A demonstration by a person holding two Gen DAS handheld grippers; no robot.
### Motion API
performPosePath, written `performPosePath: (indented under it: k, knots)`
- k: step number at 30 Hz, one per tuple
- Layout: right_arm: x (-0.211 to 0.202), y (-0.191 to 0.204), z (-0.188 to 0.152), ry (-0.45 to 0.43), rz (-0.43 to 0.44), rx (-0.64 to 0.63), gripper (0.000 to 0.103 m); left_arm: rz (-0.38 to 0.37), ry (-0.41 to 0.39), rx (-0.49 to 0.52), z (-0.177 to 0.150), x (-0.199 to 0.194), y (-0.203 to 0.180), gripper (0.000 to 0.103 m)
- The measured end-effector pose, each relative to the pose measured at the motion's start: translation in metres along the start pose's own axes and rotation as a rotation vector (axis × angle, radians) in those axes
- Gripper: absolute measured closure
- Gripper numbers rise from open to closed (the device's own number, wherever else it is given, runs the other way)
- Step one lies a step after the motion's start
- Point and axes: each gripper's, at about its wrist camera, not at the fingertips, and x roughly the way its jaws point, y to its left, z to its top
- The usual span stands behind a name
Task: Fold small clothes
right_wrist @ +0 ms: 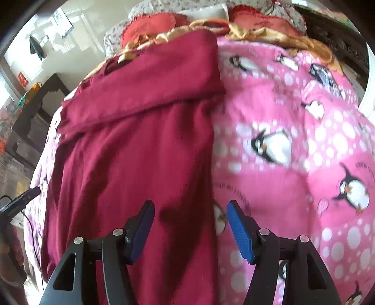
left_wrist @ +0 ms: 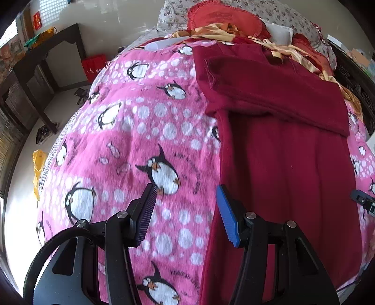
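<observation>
The dark red garment (left_wrist: 281,145) is lying flat on the pink penguin blanket (left_wrist: 145,131) covering the bed, its upper part folded across itself in a thick band.

The left hand-held gripper (left_wrist: 185,215) is hovering released, nothing between its pads. The garment's left edge is running just under its right finger (left_wrist: 227,215), while its left finger (left_wrist: 146,215) is sitting over bare blanket; most of the cloth is stretching ahead and to its right.

The right hand-held gripper (right_wrist: 189,230) is also hanging open and empty. The garment (right_wrist: 140,145) is lying beneath its left finger (right_wrist: 140,232) and ahead to its left, with the cloth's right edge passing between the fingers; its right finger (right_wrist: 241,232) is over the blanket (right_wrist: 293,152).

Beyond both, red and gold bedding (left_wrist: 222,21) is piling up at the far end.
</observation>
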Motion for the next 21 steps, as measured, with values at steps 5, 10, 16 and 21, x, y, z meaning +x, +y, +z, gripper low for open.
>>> performPosePath:
  k: [5, 10, 16, 21]
  knots:
    - [0.002, 0.018, -0.015, -0.011, -0.028, -0.116, 0.065, -0.001, 0.006, 0.006, -0.010, -0.004, 0.002, 0.050]
    - [-0.009, 0.005, -0.014, -0.043, 0.001, -0.091, 0.091, -0.012, 0.015, 0.041, -0.021, -0.011, 0.001, 0.050]
    - [-0.021, -0.002, -0.019, -0.047, 0.019, -0.084, 0.091, -0.045, 0.030, 0.062, -0.031, -0.021, -0.001, 0.050]
    - [-0.045, -0.019, -0.034, -0.025, 0.047, -0.049, 0.056, -0.066, 0.049, 0.092, -0.041, -0.029, -0.002, 0.050]
